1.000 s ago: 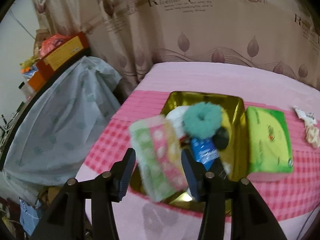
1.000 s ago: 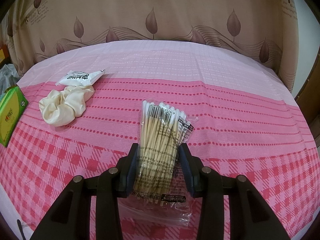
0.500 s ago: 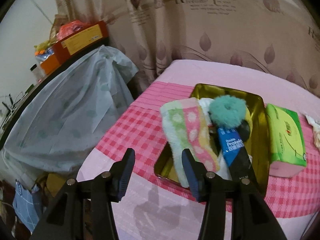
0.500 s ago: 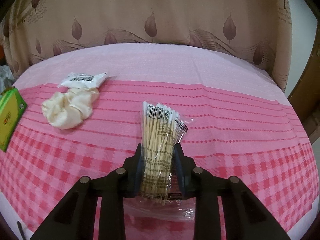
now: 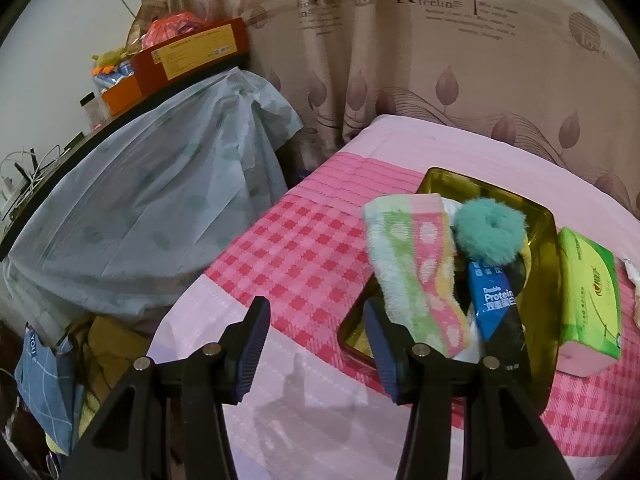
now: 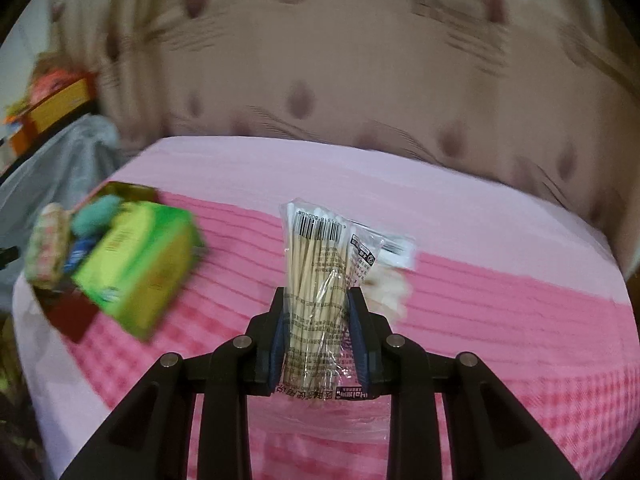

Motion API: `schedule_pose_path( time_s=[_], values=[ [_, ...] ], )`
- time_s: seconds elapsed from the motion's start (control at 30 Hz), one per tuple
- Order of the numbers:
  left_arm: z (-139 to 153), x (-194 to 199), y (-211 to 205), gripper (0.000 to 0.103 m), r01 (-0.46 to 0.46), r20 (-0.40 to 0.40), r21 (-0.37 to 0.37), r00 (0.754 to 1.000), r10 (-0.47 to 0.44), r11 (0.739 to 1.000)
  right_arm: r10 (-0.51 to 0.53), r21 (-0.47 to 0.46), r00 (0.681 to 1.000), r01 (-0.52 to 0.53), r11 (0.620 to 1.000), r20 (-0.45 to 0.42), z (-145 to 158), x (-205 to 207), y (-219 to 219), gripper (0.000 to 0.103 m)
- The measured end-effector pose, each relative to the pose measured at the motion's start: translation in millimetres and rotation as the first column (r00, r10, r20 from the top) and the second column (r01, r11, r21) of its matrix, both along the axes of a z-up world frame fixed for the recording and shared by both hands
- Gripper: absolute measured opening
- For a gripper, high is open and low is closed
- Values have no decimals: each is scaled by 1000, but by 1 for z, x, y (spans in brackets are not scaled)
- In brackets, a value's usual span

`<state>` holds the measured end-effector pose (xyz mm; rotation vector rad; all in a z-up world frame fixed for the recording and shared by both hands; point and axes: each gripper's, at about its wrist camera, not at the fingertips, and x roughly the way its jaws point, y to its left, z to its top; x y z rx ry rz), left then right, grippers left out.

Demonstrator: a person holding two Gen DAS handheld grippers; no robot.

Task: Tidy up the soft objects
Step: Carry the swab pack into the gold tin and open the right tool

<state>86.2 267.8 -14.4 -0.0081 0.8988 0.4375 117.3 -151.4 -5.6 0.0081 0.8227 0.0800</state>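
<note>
My right gripper [image 6: 317, 300] is shut on a clear bag of cotton swabs [image 6: 316, 256], held above the pink checked tablecloth [image 6: 500, 300]. Behind the bag lie a cream scrunchie [image 6: 390, 288] and a white sachet [image 6: 396, 248]. My left gripper [image 5: 316, 316] stands open with nothing between its fingers, just left of a gold tin [image 5: 480, 178]. In the tin lie a striped dotted towel [image 5: 412, 264], a teal scrunchie [image 5: 490, 232] and a blue packet [image 5: 492, 300]. The blurred right wrist view also shows the tin [image 6: 120, 190] at the left.
A green tissue pack [image 5: 588, 292] lies right of the tin, and it shows blurred in the right wrist view as the tissue pack [image 6: 140, 264]. Left of the table stands furniture under a pale blue sheet [image 5: 160, 208], with boxes [image 5: 188, 52] on top. A curtain [image 5: 440, 60] hangs behind.
The right gripper closed on the swab bag, lifted it and swung left, bringing tin and tissue pack into view. The left gripper drew left, away from the towel and tin.
</note>
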Motion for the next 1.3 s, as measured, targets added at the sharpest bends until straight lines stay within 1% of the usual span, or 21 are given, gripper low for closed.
schedule_pose_path(
  time_s=[0.1, 0.23, 0.37, 0.5, 0.6, 0.67, 0.77, 0.87, 0.97, 1.13, 1.3],
  values=[
    [-1, 0, 4, 50, -19, -2, -5, 1000, 19, 1000, 76, 9, 997, -76, 997, 6, 8, 6, 37, 26],
    [-1, 0, 10, 50, -50, 5, -5, 999, 50, 999, 177, 16, 984, -177, 984, 13, 17, 13, 90, 25],
    [-1, -2, 16, 50, -78, 12, -9, 997, 78, 997, 267, 31, 963, -268, 963, 18, 24, 17, 141, 25],
    [1, -4, 21, 50, -102, 23, -6, 995, 102, 995, 336, 48, 942, -336, 941, 19, 28, 23, 180, 25],
    [1, -4, 26, 50, -119, 19, -19, 993, 119, 993, 378, 54, 926, -378, 924, 15, 28, 28, 205, 25],
    [0, -4, 32, 50, -132, 15, -34, 991, 133, 991, 398, 61, 917, -398, 915, 9, 26, 31, 220, 25],
    [2, -7, 40, 50, -167, 28, -48, 985, 169, 985, 421, 74, 907, -419, 905, -11, 19, 38, 240, 25],
    [1, -8, 48, 50, -202, 24, -65, 979, 204, 977, 436, 77, 899, -433, 898, -27, 12, 42, 251, 25],
    [-2, -9, 56, 50, -227, 15, -90, 973, 229, 970, 442, 86, 896, -438, 895, -44, 5, 49, 262, 25],
    [-3, -9, 60, 50, -246, 5, -101, 969, 248, 964, 446, 81, 893, -441, 894, -58, -2, 59, 276, 25],
    [-2, -11, 63, 50, -263, 14, -110, 964, 266, 959, 447, 79, 892, -441, 894, -74, -11, 68, 289, 25]
  ],
)
